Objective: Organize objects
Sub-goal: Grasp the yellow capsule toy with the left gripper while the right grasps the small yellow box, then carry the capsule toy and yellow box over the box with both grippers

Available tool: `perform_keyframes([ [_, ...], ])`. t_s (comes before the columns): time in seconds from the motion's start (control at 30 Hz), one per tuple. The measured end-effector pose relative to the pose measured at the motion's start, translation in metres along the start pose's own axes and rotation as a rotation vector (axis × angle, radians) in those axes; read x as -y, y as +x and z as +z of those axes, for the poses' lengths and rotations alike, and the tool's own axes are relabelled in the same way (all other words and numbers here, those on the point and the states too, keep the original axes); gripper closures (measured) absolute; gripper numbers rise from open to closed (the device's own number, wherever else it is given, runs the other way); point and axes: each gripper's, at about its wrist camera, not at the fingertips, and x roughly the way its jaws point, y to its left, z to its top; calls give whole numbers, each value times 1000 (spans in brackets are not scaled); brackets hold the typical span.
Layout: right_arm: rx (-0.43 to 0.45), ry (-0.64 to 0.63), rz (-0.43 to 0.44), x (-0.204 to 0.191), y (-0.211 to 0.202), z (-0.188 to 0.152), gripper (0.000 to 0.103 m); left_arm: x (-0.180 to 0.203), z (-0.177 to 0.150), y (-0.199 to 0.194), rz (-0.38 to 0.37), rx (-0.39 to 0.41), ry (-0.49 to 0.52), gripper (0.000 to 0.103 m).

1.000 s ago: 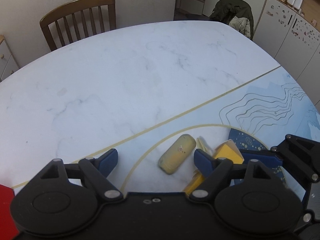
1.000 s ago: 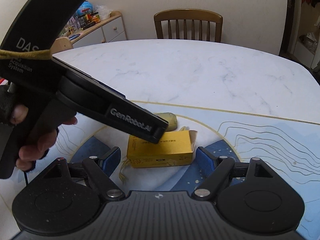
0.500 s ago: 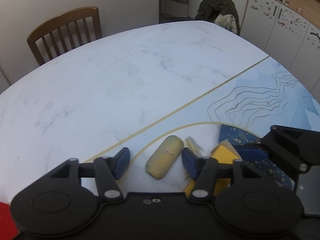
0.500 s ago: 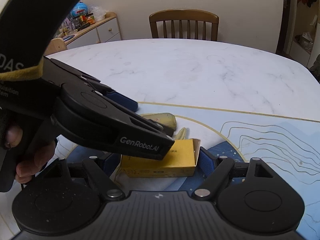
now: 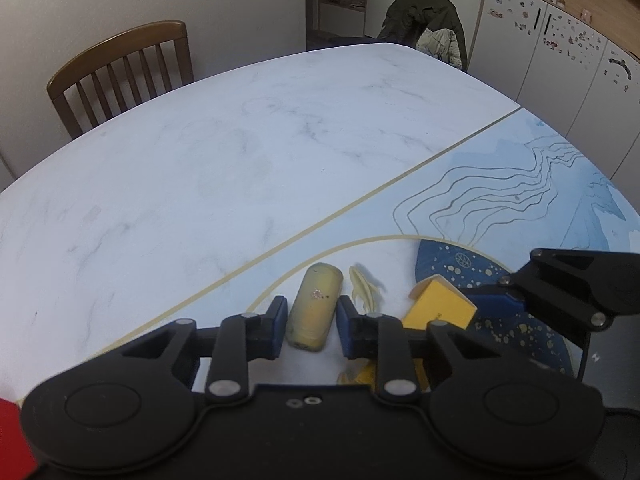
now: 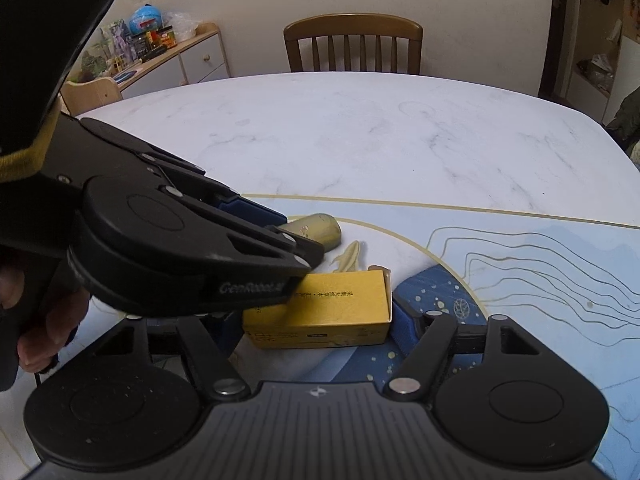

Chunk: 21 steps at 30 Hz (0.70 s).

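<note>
Down on the desk (image 5: 248, 168), the left gripper (image 5: 312, 318) has just been closing and its blue pads now clamp the yellow cylinder (image 5: 315, 307) from both sides. That cylinder lies on its side on the white part of the mat (image 5: 500, 184), just inside a curved gold line, its far end pointing away from the camera. Just right of it lies a small pale fish figure (image 5: 365, 288), close to the right pad but apart from the cylinder.

Further right sits the yellow box (image 5: 438, 307), one end flap standing open. In the right wrist view the box (image 6: 332, 308) lies lengthwise across the frame between the right gripper's (image 6: 316, 322) blue pads. Those jaws have just been closing in, yet the right pad stands just beside the open flap end, and the left pad is hidden behind the other tool, so a full clamp cannot be told; the jaws read as still apart around the box. The left gripper (image 6: 280, 232) crosses this view from the left, with a hand (image 6: 44, 320) wrapped on its grip, its tips down at the cylinder (image 6: 318, 232). The fish (image 6: 348, 256) lies between cylinder and box.

Beyond the marble desk stands a wooden chair (image 6: 354, 42), and a cabinet (image 6: 192, 56) with clutter on top stands at the left wall.
</note>
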Motion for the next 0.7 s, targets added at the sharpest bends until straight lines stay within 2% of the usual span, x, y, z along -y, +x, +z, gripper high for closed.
perform_keyframes([
  [0.3, -33, -19, -3, -3, -14, -6, 31, -8, -13, -18, 0, 2, -70, 82],
  [0.7, -43, -51, 16, -21, -62, -11, 31, -17, -37, -71, -22, 21, -121, 84],
])
